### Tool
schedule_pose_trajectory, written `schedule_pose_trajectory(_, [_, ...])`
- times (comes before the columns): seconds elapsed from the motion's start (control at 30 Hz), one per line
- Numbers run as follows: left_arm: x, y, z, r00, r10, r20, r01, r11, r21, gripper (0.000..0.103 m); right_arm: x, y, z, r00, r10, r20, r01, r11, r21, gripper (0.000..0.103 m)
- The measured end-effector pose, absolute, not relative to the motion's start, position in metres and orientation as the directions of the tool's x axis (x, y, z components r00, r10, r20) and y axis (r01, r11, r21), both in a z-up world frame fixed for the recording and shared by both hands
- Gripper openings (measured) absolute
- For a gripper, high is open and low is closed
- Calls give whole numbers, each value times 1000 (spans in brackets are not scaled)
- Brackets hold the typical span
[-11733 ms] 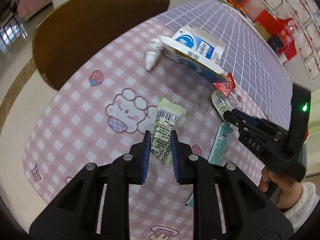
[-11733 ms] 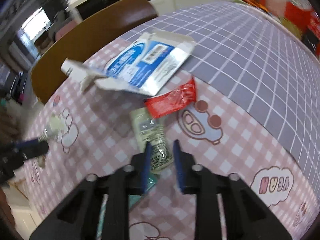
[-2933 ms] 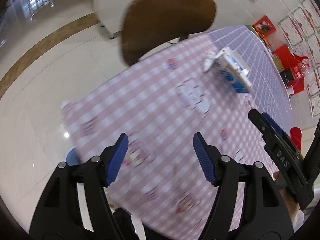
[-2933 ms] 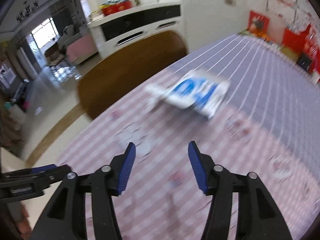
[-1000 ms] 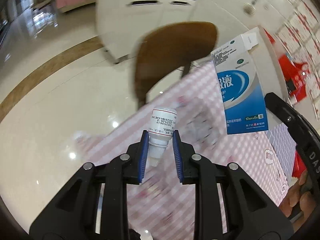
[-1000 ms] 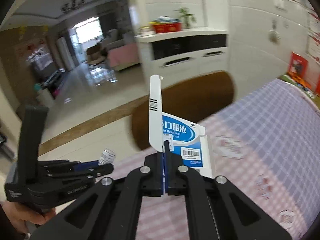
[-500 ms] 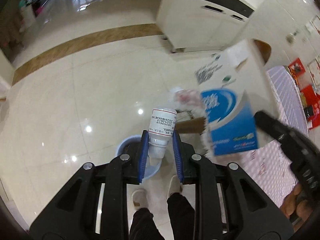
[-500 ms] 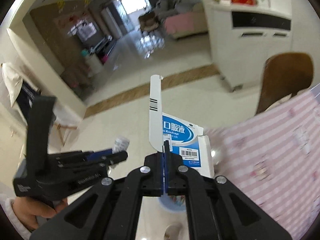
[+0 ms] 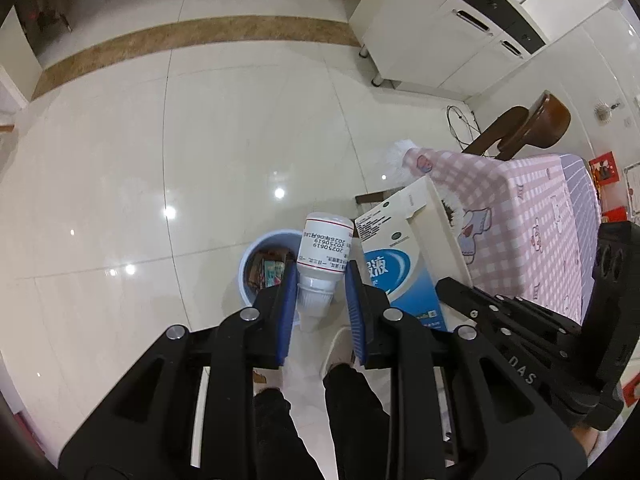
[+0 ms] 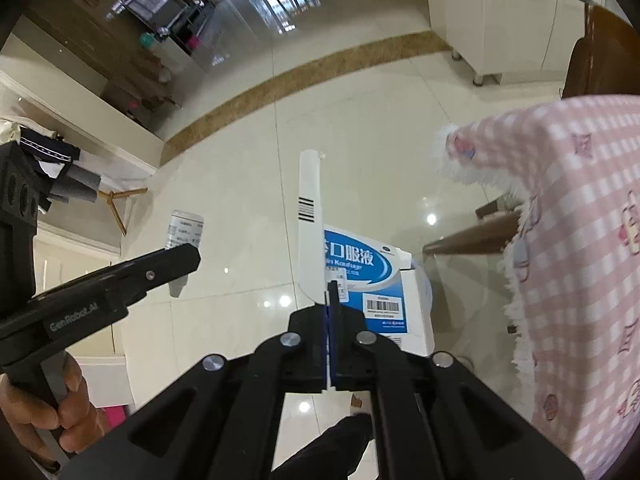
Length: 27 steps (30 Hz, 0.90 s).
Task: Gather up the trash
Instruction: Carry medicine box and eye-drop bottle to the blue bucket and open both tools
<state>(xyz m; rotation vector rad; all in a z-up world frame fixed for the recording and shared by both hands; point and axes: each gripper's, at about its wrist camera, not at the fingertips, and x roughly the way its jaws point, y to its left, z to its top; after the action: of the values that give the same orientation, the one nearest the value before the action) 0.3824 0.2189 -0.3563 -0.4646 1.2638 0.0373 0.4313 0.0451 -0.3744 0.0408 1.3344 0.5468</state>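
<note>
Your left gripper (image 9: 322,300) clamps a small white medicine bottle (image 9: 323,258) by its neck, hanging above the blue trash bin (image 9: 256,256) on the tiled floor (image 9: 160,140). Your right gripper (image 10: 329,320) pinches the white flap of the blue-and-white medicine box (image 10: 364,280) beside the pink checked tablecloth (image 10: 580,240).

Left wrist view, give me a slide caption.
Left claw holds a white bottle above the blue bin, beside the carton.

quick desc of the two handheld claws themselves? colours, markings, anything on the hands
Both claws, left claw and right claw, are matte black with linkage arms, silver pivot screws and ribbed blue pads. Side lettering reads "GenRobot.AI" on the left, "DAS" on the right. Bare hand; no cables visible.
</note>
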Motion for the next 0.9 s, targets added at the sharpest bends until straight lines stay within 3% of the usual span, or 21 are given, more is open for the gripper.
schedule_pose_trajectory(0.27, [374, 225, -370, 278, -240, -930, -285, 904, -318, 24, 440, 59, -403, 36, 416, -908, -350, 857, 379, 6])
schedule_pose_trajectory(0.33, [374, 225, -374, 267, -243, -933, -288, 904, -318, 24, 440, 65, -415, 29, 372, -928, -369, 867, 336, 30])
schedule_pose_trajectory(0.37, [373, 225, -376, 262, -244, -934, -291, 903, -317, 24, 439, 61, -418, 29, 357, -934, -369, 872, 322, 32])
schedule_pose_trajectory(0.9, [381, 199, -384, 195, -274, -942, -240, 918, -316, 24, 440, 28, -385, 115, 340, -933, -349, 894, 282, 34])
